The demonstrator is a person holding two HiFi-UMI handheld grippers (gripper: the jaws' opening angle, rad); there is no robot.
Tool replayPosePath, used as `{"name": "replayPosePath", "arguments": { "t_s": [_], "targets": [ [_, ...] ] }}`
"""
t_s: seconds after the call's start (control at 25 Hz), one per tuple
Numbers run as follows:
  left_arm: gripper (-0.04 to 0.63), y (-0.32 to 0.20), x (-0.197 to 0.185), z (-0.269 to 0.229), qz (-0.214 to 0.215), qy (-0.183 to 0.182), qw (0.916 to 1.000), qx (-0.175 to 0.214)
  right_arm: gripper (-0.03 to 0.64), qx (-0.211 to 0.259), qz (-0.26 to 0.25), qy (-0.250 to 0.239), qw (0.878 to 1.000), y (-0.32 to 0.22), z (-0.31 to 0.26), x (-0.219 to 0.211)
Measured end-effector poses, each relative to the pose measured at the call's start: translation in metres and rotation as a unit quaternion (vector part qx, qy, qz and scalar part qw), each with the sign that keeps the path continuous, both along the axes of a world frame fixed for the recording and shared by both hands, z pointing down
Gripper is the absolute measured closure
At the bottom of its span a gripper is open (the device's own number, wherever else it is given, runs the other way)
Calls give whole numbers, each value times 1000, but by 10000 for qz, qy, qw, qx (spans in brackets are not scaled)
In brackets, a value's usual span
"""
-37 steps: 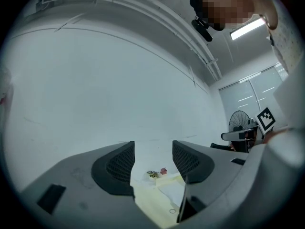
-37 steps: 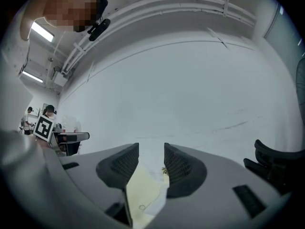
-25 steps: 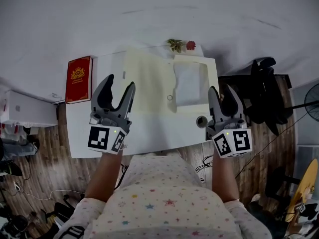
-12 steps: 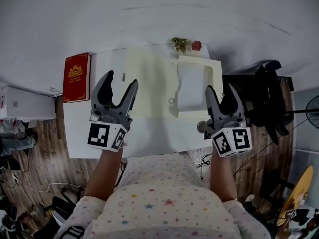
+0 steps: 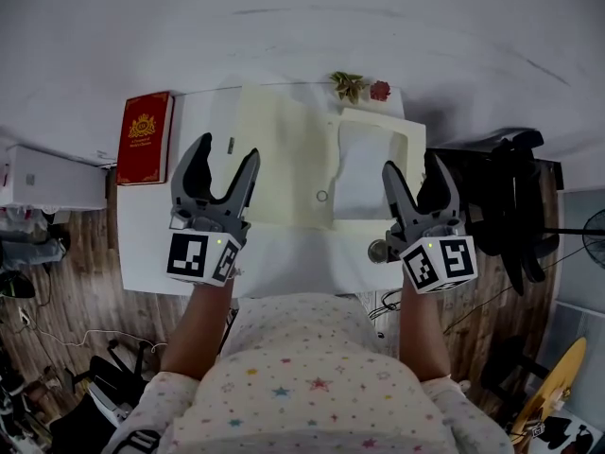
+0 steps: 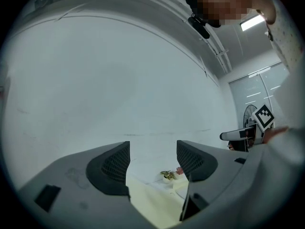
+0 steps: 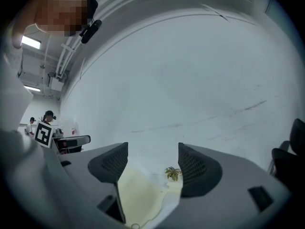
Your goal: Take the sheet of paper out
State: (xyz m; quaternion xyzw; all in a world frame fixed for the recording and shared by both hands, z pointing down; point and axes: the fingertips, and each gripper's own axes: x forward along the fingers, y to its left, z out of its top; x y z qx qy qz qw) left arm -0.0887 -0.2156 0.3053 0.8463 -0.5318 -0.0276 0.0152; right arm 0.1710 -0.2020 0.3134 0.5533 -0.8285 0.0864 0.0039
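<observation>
White table (image 5: pixel 284 263) carries a cream envelope (image 5: pixel 284 159); the sheet of paper (image 5: pixel 364 164) lies in its right end. Left gripper (image 5: pixel 227 154) jaws have just been opening, now wide, empty. Right gripper (image 5: pixel 416 168) jaws wide, empty.

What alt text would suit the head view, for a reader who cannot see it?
From above, a person holds the left claw, which has just been opening, and the right claw, both open and empty, over a white table bearing a cream folder with a white sheet in it. A red book lies left of the folder.
</observation>
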Motion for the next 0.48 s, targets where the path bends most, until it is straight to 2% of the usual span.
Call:
{"name": "replayPosePath", "arguments": {
  "t_s": [0.16,0.48],
  "targets": [
    [313,-5,-3,10,-86,8,9999,-65,270,-137,-72,90,9998,-7,13,-5],
    [313,-16,2,31,-67,54,9996,-250,265,-622,-162,-31,9979,-24,46,-11]
  ]
}}
